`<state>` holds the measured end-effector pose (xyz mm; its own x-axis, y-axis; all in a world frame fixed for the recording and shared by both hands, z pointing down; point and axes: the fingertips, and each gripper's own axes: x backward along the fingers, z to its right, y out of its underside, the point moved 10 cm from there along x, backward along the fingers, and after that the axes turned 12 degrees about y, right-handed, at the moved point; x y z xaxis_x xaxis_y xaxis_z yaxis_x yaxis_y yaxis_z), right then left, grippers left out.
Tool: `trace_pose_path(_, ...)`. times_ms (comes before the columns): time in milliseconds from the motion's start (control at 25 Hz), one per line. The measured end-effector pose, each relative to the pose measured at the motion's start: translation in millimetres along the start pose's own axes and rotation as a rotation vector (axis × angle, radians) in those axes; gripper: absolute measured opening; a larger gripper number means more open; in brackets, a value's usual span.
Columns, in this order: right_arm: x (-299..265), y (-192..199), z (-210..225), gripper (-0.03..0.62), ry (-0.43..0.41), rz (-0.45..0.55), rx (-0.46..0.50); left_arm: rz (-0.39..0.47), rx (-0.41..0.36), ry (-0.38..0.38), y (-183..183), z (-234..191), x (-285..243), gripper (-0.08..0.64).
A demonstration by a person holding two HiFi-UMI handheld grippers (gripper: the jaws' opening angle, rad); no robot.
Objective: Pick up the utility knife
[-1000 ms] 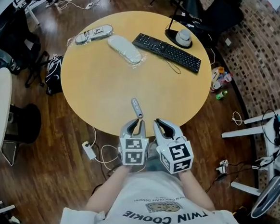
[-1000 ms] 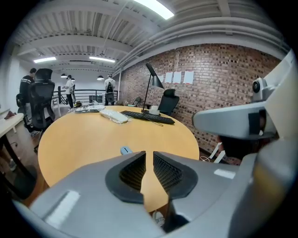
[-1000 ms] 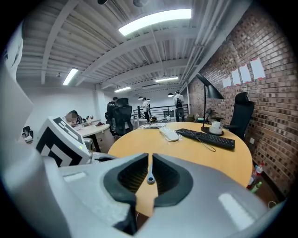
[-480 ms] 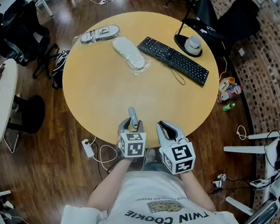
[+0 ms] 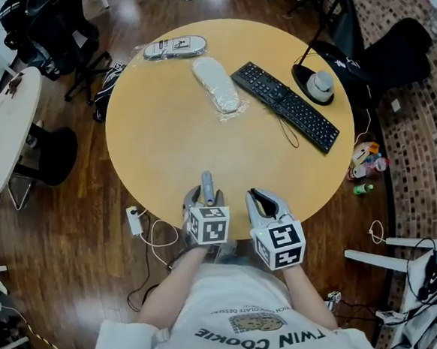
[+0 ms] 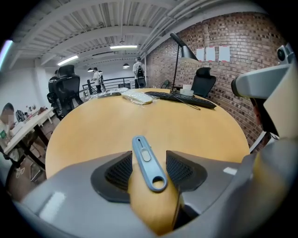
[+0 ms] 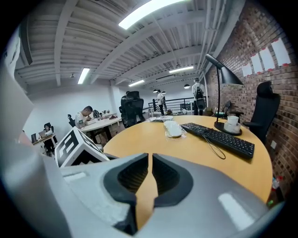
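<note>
The slim grey-blue plastic utility knife [image 6: 147, 160] lies flat near the near edge of the round yellow wooden table [image 5: 163, 137]. Its ring end is between the opening jaws of the left gripper [image 5: 206, 199], which do not press it. The right gripper [image 7: 150, 174] is almost closed and empty. A grip on the ring end alone could let the knife tilt or slip. One second ago the left jaws were narrow and short of the knife.

Cannot see the rear end of the utility knife [image 5: 207, 183] in head view: covered by the left gripper [image 5: 207, 201], jaws opening around it. Cannot read print on the flat package [image 5: 174, 47] at the table's [image 5: 148, 138] far edge: too small.
</note>
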<state>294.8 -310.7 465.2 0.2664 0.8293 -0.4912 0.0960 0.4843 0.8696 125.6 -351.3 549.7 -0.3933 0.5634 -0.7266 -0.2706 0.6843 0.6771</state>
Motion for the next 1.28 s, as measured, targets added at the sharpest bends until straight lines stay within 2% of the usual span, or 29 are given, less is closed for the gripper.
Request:
trace_pose_path(360, -7.0, 1.9, 8.3, 0.015, -0.038, -0.012, 0.004, -0.037, 0.04, -0.031, 5.8, 1.6, -2.7, 0.231)
trace_pose_path(520, -7.1, 2.3, 14.7, 0.015, -0.037, -0.021, -0.006, -0.037, 0.048, -0.027, 4.8, 5.3, -4.4, 0.164)
trace_pose_path(720, -8.0, 2.5, 14.7, 0.015, -0.044, -0.018, -0.013, -0.032, 0.061, 0.008, 5.0, 2.1, -5.9, 0.152)
trace_pose_path(1000, -6.7, 2.7, 4.9, 0.015, -0.059, -0.014, -0.01, -0.025, 0.046, 0.04, 6.9, -6.8, 0.5, 0.143)
trace_pose_path(1280, -5.9, 1.9, -3.7, 0.015, -0.059, -0.011, -0.01, 0.016, 0.016, 0.061, 4.4, -6.5, 11.5, 0.137)
